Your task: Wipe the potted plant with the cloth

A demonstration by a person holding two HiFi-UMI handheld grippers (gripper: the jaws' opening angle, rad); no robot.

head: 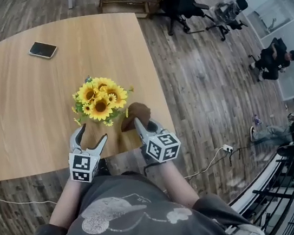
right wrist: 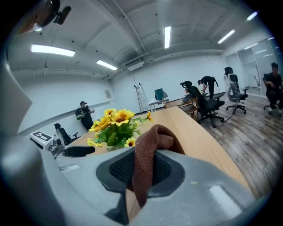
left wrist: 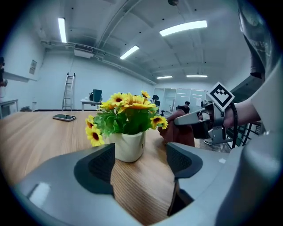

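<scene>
Potted plant point(head: 101, 102), yellow sunflowers in white pot, near front edge of light wooden worktop point(head: 19, 106): left tongs point(head: 93, 133) wide, empty, likely to steady it; right tongs point(head: 137, 123) clamp brown cloth point(head: 138, 111) beside it, for wiping.

Phone point(head: 43, 50) on wooden table point(head: 19, 125)

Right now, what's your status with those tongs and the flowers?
Left tongs open, empty. Right tongs shut on brown cloth. Potted plant upright, cloth beside it. Phone far off.
</scene>
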